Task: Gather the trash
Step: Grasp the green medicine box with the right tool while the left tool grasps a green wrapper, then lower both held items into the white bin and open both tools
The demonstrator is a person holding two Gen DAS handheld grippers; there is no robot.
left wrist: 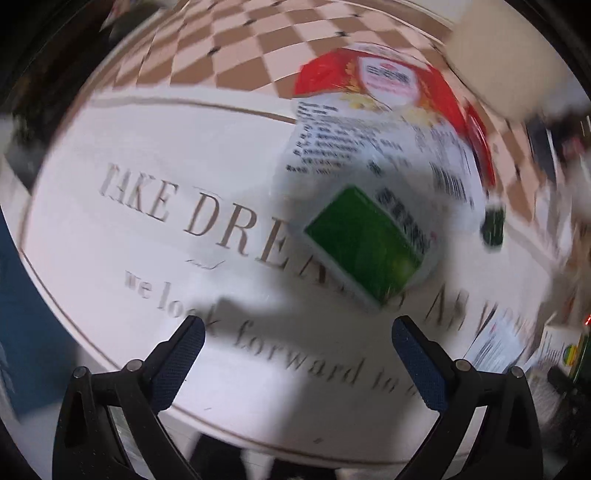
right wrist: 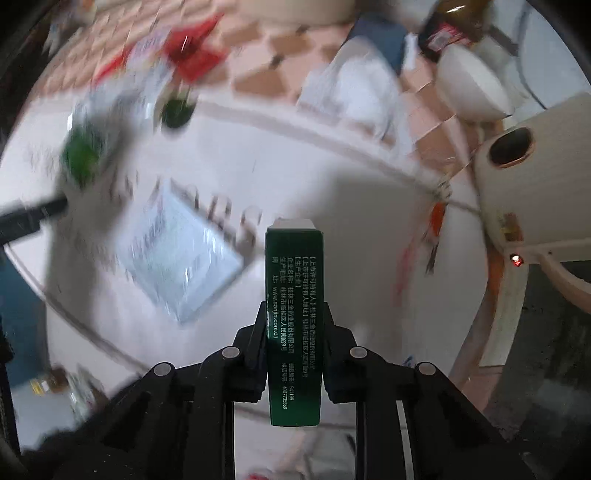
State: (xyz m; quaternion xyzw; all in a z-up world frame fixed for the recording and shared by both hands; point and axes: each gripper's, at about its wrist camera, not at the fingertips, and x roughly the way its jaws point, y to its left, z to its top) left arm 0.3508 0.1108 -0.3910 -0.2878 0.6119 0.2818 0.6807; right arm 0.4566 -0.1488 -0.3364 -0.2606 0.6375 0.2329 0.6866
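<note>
My left gripper (left wrist: 297,332) is open and empty, hovering over a round white table (left wrist: 110,229) with printed lettering. Just beyond its fingertips lies a small green box (left wrist: 364,243), and behind that a red and white food wrapper (left wrist: 391,110). My right gripper (right wrist: 294,314) is shut on a dark green carton (right wrist: 294,295) with white print, held upright above the table. In the right wrist view a clear plastic packet (right wrist: 177,254) lies on the table, with the green box (right wrist: 79,155) and the red wrapper (right wrist: 192,55) blurred at the far left.
A white appliance with a round hole (right wrist: 517,184) stands at the right table edge beside a white bowl (right wrist: 469,88) and a brown bottle (right wrist: 454,18). A dark green round object (right wrist: 177,110) sits near the wrapper. The floor is checkered tile (left wrist: 229,44).
</note>
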